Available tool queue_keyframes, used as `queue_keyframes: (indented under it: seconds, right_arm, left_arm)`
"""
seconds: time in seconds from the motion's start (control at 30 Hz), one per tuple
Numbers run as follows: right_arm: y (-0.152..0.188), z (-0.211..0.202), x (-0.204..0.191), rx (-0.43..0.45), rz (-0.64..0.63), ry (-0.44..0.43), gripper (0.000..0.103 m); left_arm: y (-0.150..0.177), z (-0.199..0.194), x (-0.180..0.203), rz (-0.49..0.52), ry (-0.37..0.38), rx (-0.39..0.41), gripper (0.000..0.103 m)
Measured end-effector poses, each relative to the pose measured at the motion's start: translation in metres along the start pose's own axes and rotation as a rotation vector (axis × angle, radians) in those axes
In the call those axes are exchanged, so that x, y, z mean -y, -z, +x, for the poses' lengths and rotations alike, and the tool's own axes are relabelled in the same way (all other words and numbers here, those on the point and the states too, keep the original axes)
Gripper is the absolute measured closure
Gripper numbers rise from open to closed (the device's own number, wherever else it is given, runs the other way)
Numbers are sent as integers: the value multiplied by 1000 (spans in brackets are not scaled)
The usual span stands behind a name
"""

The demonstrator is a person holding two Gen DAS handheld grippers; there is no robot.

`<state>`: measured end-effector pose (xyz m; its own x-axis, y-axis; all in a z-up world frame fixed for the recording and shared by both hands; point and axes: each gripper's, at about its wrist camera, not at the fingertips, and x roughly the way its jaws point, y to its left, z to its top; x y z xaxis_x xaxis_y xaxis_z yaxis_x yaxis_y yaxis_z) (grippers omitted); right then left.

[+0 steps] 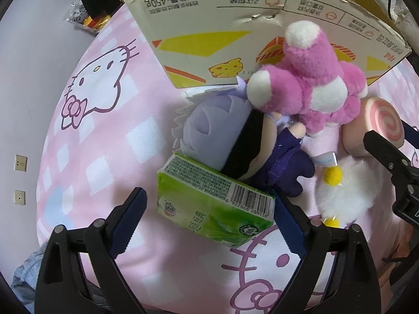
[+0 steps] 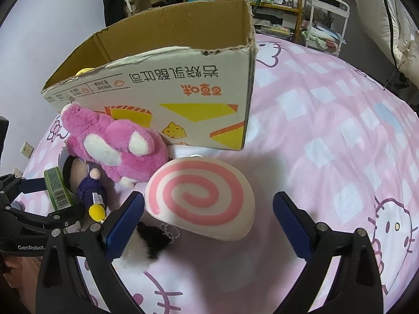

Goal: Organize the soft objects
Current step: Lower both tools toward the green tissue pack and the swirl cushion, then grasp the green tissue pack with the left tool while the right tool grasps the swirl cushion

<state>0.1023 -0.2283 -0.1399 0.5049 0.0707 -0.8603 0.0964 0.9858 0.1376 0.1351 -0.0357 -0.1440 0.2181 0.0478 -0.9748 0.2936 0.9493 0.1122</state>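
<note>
My left gripper (image 1: 209, 217) hangs wide open over the green tissue pack (image 1: 214, 204), gripping nothing; its right pad meets the pack's barcode end, its left pad stands clear. The pack lies on the pink bedspread (image 1: 104, 136) against the purple doll (image 1: 235, 141), its long axis slanting across my jaws. My right gripper (image 2: 209, 222), also open and empty, straddles the swirl cushion (image 2: 201, 198) below the cardboard box (image 2: 183, 99).

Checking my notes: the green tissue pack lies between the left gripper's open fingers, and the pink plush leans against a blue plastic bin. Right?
Nearly. The pink plush leans against a cardboard box, not a blue bin, as the right wrist view shows. The green tissue pack does lie between the open left gripper fingers.
</note>
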Motion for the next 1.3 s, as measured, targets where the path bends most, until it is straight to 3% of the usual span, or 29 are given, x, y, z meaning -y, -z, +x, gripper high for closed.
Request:
queue_keyframes:
  seconds: [0.03, 0.13, 0.5, 0.7, 1.0, 1.3]
  right_arm:
    - [0, 1, 1, -2, -1, 0, 4]
    - [-1, 0, 0, 5, -12, -29, 26]
    - [5, -10, -6, 19, -45, -24, 56]
    - [9, -28, -16, 62, -75, -14, 59]
    - [11, -95, -27, 332, -91, 45, 60]
    - [-4, -160, -22, 575, -41, -13, 61]
  left_arm:
    - [0, 0, 0, -1, 16, 0, 21]
    - [1, -3, 2, -2, 20, 19, 23]
    - [12, -41, -6, -42, -2, 161, 24]
    - [19, -70, -9, -45, 0, 284, 24]
    - [33, -123, -20, -107, -31, 556, 24]
    - [33, -165, -32, -137, -31, 737, 24]
